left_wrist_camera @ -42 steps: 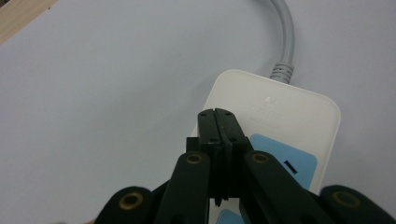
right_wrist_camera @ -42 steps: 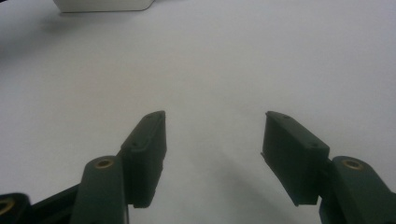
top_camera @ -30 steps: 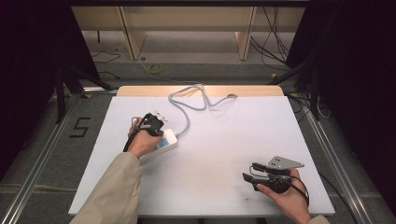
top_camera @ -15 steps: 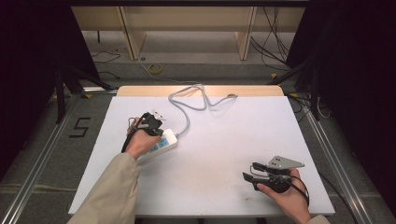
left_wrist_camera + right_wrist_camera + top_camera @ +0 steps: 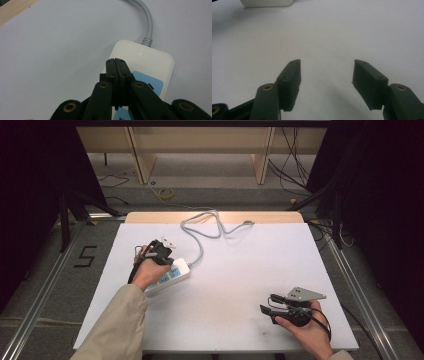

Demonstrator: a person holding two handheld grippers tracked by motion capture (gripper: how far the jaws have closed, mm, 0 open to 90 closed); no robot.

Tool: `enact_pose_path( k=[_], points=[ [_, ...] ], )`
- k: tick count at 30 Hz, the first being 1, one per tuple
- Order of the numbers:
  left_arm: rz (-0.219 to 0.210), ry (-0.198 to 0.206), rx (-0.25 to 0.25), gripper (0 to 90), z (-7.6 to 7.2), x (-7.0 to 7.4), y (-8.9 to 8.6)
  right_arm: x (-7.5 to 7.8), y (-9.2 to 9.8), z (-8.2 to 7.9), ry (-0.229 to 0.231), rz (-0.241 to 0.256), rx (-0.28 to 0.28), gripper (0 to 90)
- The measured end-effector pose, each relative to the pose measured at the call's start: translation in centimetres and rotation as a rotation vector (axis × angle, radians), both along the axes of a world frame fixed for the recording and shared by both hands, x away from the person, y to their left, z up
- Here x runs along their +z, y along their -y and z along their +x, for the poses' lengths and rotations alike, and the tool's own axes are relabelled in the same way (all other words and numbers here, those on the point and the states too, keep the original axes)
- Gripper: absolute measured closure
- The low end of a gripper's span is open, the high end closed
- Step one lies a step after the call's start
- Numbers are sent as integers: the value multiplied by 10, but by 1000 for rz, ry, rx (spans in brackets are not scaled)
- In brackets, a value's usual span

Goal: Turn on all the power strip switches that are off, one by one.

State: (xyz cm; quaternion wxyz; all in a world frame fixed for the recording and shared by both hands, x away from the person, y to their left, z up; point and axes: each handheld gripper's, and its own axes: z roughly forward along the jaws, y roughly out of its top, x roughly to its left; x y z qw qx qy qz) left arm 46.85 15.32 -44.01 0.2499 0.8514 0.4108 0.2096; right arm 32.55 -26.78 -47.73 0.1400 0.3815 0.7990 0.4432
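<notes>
Altogether one power strip [image 5: 169,275], two tongs, left tongs [image 5: 116,65] closed, right tongs [image 5: 326,75] apart

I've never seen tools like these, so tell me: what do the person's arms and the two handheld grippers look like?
Both grippers are black with two flat jaws on brass-coloured pivots. The right gripper carries a grey three-cornered plate on top; the left gripper has small white parts on top. The left arm wears a beige sleeve.

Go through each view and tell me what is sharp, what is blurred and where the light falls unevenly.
High view: the white table is brightly lit, the surroundings nearly black. Left gripper view: the power strip is fairly sharp, the closed jaws of the left gripper slightly soft. Right gripper view: the right gripper, open, looks soft and dark, with faint shadow on the table.
</notes>
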Motion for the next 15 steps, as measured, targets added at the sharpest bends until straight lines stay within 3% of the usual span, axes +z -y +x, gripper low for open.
enact_pose_path(
  k=[15],
  points=[
    [0, 4, 8, 899, -6, 8, -8, 0, 0, 0, 2, -3, 0, 406]
  ],
)
